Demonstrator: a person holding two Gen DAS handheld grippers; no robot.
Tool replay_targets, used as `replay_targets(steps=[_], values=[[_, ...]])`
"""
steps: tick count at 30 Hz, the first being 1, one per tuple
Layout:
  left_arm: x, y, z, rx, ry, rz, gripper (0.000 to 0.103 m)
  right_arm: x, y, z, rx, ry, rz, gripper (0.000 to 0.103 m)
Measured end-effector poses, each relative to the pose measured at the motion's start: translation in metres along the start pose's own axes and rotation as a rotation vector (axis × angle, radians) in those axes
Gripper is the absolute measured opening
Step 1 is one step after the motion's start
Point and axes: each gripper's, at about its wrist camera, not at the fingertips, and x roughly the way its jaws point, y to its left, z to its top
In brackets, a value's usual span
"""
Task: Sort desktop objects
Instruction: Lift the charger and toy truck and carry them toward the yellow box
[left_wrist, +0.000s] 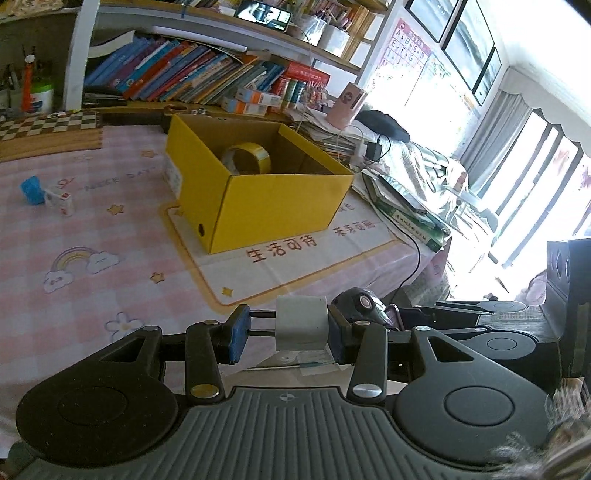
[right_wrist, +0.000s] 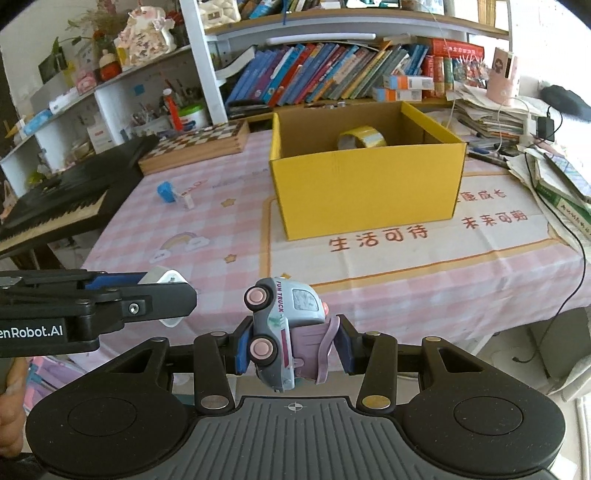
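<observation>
Cargo is up in both hands. On the left, the left hand-held gripper (left_wrist: 289, 334) is clamped on one white block (left_wrist: 301, 324); on the right, the right hand-held gripper (right_wrist: 293, 343) pinches one toy truck (right_wrist: 282, 332), tipped on its side with its long axis running up and down between the pads. One yellow box (right_wrist: 365, 192) stands open on the table (right_wrist: 229, 236), ahead of and below both hand-held grippers, the right one facing it more squarely. Inside it lies one tape roll (right_wrist: 362, 137). Far left on the table, one blue object (right_wrist: 166, 192) touches one small white box (right_wrist: 186, 201).
</observation>
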Motion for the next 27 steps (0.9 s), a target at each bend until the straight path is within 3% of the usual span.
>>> replay_targets(steps=[19,27], values=[[0.075,-0.037,0.033,-0.02,0.033,0.006,0.04,0.023,-0.078,0.034,-0.002,0.036,0.02,0.044],[0.09,-0.047,0.062,-0.025,-0.039,0.05,0.04,0.034,-0.106,0.07,-0.03,-0.002,0.062,0.044]])
